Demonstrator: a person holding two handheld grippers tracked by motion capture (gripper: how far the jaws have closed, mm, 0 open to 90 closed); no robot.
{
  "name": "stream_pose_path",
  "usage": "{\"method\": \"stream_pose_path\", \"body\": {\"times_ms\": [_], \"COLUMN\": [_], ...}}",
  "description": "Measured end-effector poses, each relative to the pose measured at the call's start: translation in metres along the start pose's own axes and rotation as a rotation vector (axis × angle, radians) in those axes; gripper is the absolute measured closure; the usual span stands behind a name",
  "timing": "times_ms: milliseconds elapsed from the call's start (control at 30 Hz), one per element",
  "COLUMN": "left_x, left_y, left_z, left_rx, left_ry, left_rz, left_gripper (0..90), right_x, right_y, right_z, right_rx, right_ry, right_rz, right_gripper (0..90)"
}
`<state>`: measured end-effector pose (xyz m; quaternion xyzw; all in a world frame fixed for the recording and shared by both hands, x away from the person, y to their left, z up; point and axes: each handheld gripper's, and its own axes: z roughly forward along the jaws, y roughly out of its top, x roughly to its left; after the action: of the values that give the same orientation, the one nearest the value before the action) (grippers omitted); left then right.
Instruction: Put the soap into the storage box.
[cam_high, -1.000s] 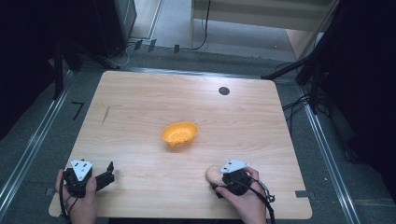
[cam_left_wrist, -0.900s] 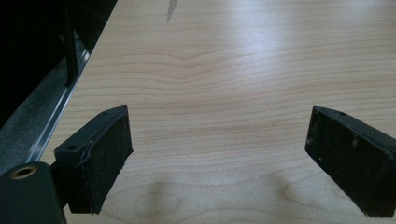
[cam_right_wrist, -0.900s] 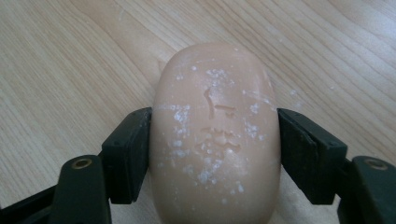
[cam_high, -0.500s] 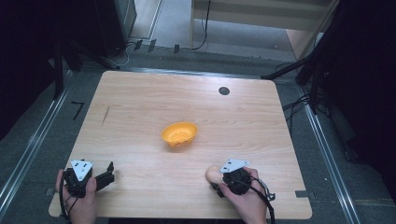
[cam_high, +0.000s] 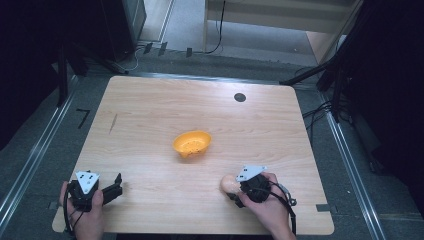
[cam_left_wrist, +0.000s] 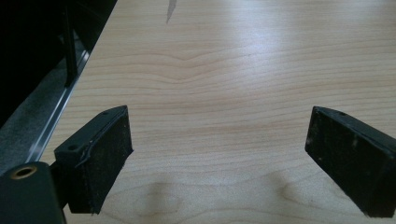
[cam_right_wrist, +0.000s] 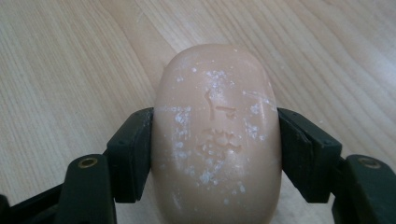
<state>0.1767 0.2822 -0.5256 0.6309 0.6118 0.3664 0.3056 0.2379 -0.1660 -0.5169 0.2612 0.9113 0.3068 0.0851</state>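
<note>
My left gripper (cam_high: 116, 189) sat with its jaws released, well left of the orange bowl (cam_high: 192, 143) on the table (cam_high: 150, 120). Right of the bowl, nearer me, my right gripper (cam_high: 234, 189) had just clenched its jaws on the soap bar (cam_right_wrist: 217, 135).

The high view looks forward and down from above the person's edge of the wooden table (cam_high: 150, 125), far enough off to take in the whole top and the floor around it. The left gripper view sits low and close over the table's near left part, facing across bare wood toward the left edge. The right gripper view looks steeply down, very near, at the bar of soap (cam_right_wrist: 217, 135); the high view shares that soap (cam_high: 229, 184) and the tabletop
</note>
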Motion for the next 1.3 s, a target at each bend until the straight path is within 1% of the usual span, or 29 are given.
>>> {"method": "stream_pose_path", "body": {"times_ms": [100, 167, 267, 300, 333, 367, 400, 433, 500, 533, 567, 600, 700, 767, 800, 833, 867, 900, 967, 1067, 1100, 1167, 1267, 1300], "left_x": [0.000, 0.000, 0.000, 0.000, 0.000, 0.000, 0.000, 0.000, 0.000, 0.000, 0.001, 0.001, 0.001, 0.001, 0.001, 0.000, 0.000, 0.000, 0.001, 0.001, 0.001, 0.001, 0.001, 0.001], "left_y": [0.000, 0.000, 0.000, 0.000, 0.000, 0.000, 0.000, 0.000, 0.000, 0.000, 0.000, 0.000, 0.000, 0.000, 0.000, 0.000, 0.000, 0.000, 0.000, 0.000, 0.000, 0.000, 0.000, 0.000], "left_z": [0.000, 0.000, 0.000, 0.000, 0.000, 0.000, 0.000, 0.000, 0.000, 0.000, 0.000, 0.000, 0.000, 0.000, 0.000, 0.000, 0.000, 0.000, 0.000, 0.000, 0.000, 0.000, 0.000, 0.000], "left_rx": [0.000, 0.001, 0.000, 0.000, 0.000, 0.000, 0.000, -0.002, -0.003, -0.003, -0.002, -0.002, -0.001, -0.001, -0.001, -0.002, -0.002, -0.002, -0.002, -0.001, -0.001, -0.001, 0.000, 0.000], "left_ry": [-0.001, -0.002, -0.002, -0.002, -0.002, -0.002, -0.002, -0.002, -0.002, -0.002, -0.002, -0.002, -0.003, -0.003, -0.003, -0.005, -0.005, -0.005, -0.005, -0.007, -0.007, -0.008, -0.009, -0.009], "left_rz": [-0.002, 0.000, 0.001, 0.002, 0.003, 0.004, 0.004, 0.004, 0.002, 0.002, 0.003, 0.003, 0.001, -0.001, -0.001, 0.002, 0.002, 0.002, 0.001, -0.002, -0.002, -0.004, -0.003, -0.002], "left_gripper": [7.6, 7.6, 7.6, 7.6, 7.6, 7.6, 7.6, 7.6, 7.6, 7.6, 7.6, 7.6, 7.6, 7.6, 7.6, 7.6, 7.6, 7.6, 7.6, 7.6, 7.6, 7.5, 7.6, 7.5], "right_x": [-0.002, -0.006, -0.011, -0.014, -0.014, -0.018, -0.018, -0.020, -0.025, -0.025, -0.029, -0.029, -0.032, -0.035, -0.035, -0.036, -0.036, -0.037, -0.039, -0.041, -0.041, -0.044, -0.046, -0.047], "right_y": [0.002, 0.005, 0.011, 0.015, 0.015, 0.020, 0.020, 0.022, 0.029, 0.029, 0.034, 0.034, 0.042, 0.051, 0.051, 0.057, 0.057, 0.063, 0.069, 0.077, 0.077, 0.085, 0.090, 0.095], "right_z": [-0.001, -0.002, -0.006, -0.008, -0.008, -0.010, -0.010, -0.010, -0.011, -0.011, -0.011, -0.011, -0.009, -0.008, -0.008, -0.007, -0.007, -0.007, -0.005, -0.004, -0.004, -0.003, -0.002, -0.002], "right_rx": [-0.001, -0.006, -0.007, -0.016, -0.016, -0.022, -0.022, -0.024, -0.021, -0.021, -0.020, -0.020, -0.023, -0.027, -0.027, -0.029, -0.029, -0.022, -0.026, -0.025, -0.025, -0.032, -0.042, -0.045], "right_ry": [0.001, 0.011, 0.016, 0.020, 0.020, 0.019, 0.019, 0.021, 0.037, 0.037, 0.041, 0.041, 0.051, 0.065, 0.065, 0.075, 0.075, 0.088, 0.100, 0.117, 0.117, 0.133, 0.143, 0.163], "right_rz": [-0.018, -0.027, -0.049, -0.055, -0.055, -0.072, -0.072, -0.086, -0.113, -0.113, -0.135, -0.135, -0.160, -0.174, -0.174, -0.194, -0.194, -0.203, -0.230, -0.244, -0.244, -0.263, -0.270, -0.279], "right_gripper": [33.3, 33.3, 33.3, 33.3, 33.3, 33.3, 33.3, 33.3, 33.3, 33.3, 33.3, 33.3, 33.3, 33.3, 33.3, 33.3, 33.3, 33.3, 33.3, 33.3, 33.3, 33.3, 33.3, 33.3]}}
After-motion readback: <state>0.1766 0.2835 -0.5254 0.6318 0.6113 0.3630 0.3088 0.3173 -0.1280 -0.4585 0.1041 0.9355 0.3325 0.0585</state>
